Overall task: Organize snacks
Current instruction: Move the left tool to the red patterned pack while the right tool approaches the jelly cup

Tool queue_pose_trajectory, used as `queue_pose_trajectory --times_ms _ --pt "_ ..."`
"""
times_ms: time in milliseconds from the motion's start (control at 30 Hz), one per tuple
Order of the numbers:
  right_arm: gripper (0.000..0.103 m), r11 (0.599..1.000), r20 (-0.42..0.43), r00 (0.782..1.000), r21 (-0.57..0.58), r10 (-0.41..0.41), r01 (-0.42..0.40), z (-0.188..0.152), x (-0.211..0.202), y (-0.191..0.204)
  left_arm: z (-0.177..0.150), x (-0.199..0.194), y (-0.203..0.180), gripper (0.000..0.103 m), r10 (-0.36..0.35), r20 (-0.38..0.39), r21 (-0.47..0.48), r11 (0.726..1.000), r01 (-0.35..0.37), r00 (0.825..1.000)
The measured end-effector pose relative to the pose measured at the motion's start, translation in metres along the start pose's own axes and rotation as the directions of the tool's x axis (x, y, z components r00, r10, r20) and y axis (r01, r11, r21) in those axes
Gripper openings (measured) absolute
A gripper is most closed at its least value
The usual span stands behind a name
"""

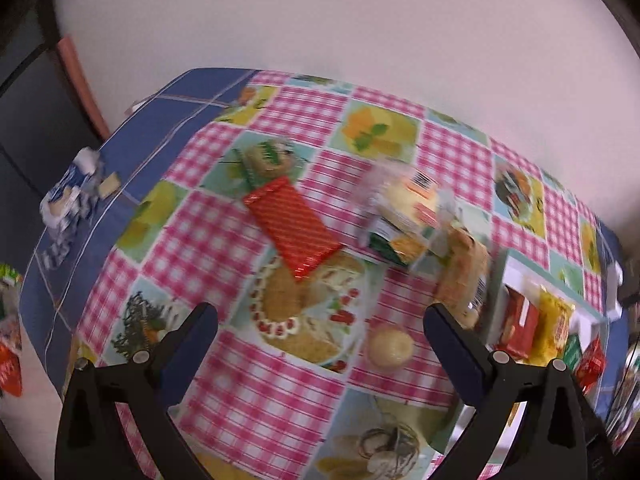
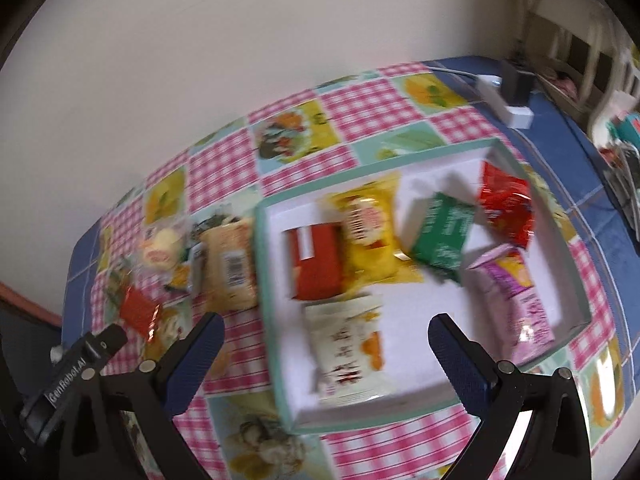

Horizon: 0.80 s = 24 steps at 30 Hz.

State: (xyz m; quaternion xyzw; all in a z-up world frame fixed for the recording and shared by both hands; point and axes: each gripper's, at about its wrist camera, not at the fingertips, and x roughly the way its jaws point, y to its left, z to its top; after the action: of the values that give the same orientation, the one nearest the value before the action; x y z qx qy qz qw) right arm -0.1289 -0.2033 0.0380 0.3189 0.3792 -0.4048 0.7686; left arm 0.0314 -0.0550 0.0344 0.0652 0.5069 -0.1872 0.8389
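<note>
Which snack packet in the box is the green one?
The green packet lies mid-box, between the yellow packet and the red packet; no other is green.

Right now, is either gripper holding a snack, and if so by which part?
Nothing is held. The left gripper and the right gripper both have their jaws wide apart with only tablecloth or the tray visible between them.

six snack packets point(image 2: 362, 232) lie in the tray point(image 2: 266, 280); four more snacks point(image 2: 230, 268) lie on the tablecloth point(image 2: 360, 116) to its left.
</note>
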Motion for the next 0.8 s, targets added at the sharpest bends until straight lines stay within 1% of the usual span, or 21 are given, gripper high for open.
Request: queue_pose_trajectory --times_ms 133,267,333,433,500,567,667,800 --pt "0.103 0.999 -0.02 1.0 -0.044 0.021 -0.022 -0.007 0.006 0.022 0.003 0.0 0.024 0.102 -0.008 -0.023 -0.069 0.998 0.007 1.0" --pt "0.103 0.996 -0.043 0.998 -0.082 0.039 -0.043 -0.012 0.012 0.041 0.003 0.003 0.044 0.102 0.034 -0.038 -0.091 0.995 -0.037 0.999" --pt "0.103 0.993 -0.052 0.997 -0.104 0.052 -0.058 -0.014 0.015 0.051 0.003 0.006 0.054 0.102 0.034 -0.046 -0.11 0.993 -0.039 0.998" --pt "0.103 0.989 -0.085 0.994 -0.124 0.07 -0.081 -0.019 0.027 0.064 0.004 0.011 0.066 0.102 0.056 -0.057 -0.133 0.989 -0.064 0.997" --pt "0.103 0.987 -0.116 0.99 -0.133 0.079 -0.094 -0.023 0.037 0.071 0.005 0.018 0.074 0.102 0.072 -0.078 -0.146 0.986 -0.083 0.994" --pt "0.103 0.984 -0.141 0.986 -0.143 0.087 -0.107 -0.027 0.045 0.077 0.005 0.026 0.081 0.102 0.074 -0.103 -0.164 0.982 -0.09 0.992" --pt "0.103 0.979 -0.148 0.985 -0.165 0.094 -0.119 -0.03 0.052 0.085 0.005 0.038 0.088 0.102 0.073 -0.136 -0.176 0.98 -0.097 0.988" --pt "0.103 0.974 -0.163 0.982 -0.189 0.091 -0.122 -0.032 0.063 0.093 0.004 0.054 0.093 0.102 0.051 -0.171 -0.192 0.978 -0.084 0.984"
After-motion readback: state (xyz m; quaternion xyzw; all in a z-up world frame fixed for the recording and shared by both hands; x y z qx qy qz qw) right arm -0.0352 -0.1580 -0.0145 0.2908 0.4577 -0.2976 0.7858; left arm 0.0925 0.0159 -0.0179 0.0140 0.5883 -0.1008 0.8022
